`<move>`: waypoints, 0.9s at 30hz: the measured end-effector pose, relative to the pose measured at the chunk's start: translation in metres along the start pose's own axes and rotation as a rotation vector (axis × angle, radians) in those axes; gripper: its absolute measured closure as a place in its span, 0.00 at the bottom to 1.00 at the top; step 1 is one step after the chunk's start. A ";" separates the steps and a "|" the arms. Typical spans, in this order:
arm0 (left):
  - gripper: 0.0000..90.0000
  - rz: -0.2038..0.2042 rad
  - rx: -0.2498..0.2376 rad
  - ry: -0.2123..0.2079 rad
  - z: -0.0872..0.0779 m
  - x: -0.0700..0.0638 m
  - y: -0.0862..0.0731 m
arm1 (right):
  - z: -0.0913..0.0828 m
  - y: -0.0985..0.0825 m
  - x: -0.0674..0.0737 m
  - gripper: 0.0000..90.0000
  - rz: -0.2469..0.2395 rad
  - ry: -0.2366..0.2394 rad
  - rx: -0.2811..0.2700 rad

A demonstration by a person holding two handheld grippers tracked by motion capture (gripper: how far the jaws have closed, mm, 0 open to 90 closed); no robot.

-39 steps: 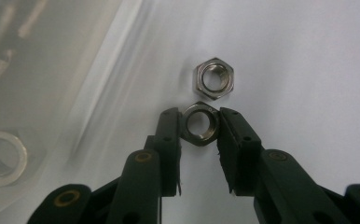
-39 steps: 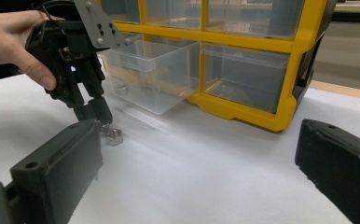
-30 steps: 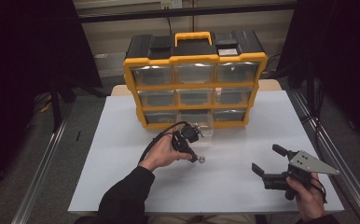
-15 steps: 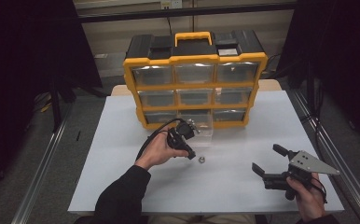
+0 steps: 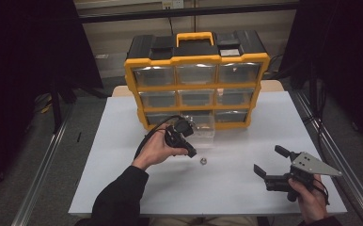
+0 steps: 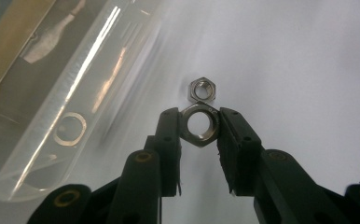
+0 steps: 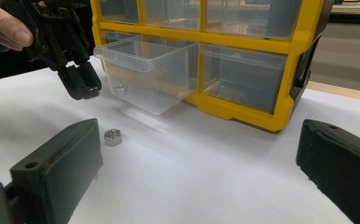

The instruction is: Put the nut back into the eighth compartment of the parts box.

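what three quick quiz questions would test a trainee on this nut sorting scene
1. True or false: the left claw is shut on a silver hexagonal metal nut.
2. Where does the second, smaller silver hex nut lie? A) inside the pulled-out clear plastic drawer B) on the white table top C) between the right claw's jaws
3. Fill in: the right claw stands ____, with nothing between its jaws.

Key: 1 true. 2 B; it lies loose on the table, in front of the yellow and black drawer cabinet. 3 open.
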State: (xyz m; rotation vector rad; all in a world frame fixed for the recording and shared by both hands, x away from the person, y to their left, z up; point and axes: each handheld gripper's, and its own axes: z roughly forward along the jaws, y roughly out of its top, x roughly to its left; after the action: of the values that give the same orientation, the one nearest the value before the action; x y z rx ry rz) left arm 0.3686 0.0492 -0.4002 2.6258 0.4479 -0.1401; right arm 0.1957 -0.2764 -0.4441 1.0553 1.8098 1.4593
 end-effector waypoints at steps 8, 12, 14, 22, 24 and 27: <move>0.78 -0.026 -0.043 0.002 -0.010 -0.001 0.000 | 0.001 0.000 0.000 0.00 0.002 0.005 0.000; 0.78 -0.016 -0.044 -0.002 -0.015 0.000 0.000 | 0.001 0.000 0.000 0.00 0.001 0.007 -0.001; 0.78 0.026 -0.014 -0.004 -0.019 0.003 0.001 | 0.001 0.000 0.000 0.00 0.001 0.008 -0.001; 0.78 0.020 -0.042 -0.008 -0.031 0.001 0.008 | 0.002 0.000 0.000 0.00 0.002 0.012 0.000; 0.78 0.020 -0.036 -0.008 -0.036 0.002 0.010 | 0.002 0.000 0.000 0.00 0.002 0.011 0.001; 0.78 0.013 -0.045 -0.010 -0.041 0.004 0.012 | 0.002 0.000 0.000 0.00 0.001 0.008 0.003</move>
State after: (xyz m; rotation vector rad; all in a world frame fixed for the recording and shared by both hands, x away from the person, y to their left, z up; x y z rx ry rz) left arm 0.3770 0.0595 -0.3595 2.5825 0.4256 -0.1375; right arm 0.1973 -0.2751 -0.4442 1.0538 1.8182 1.4639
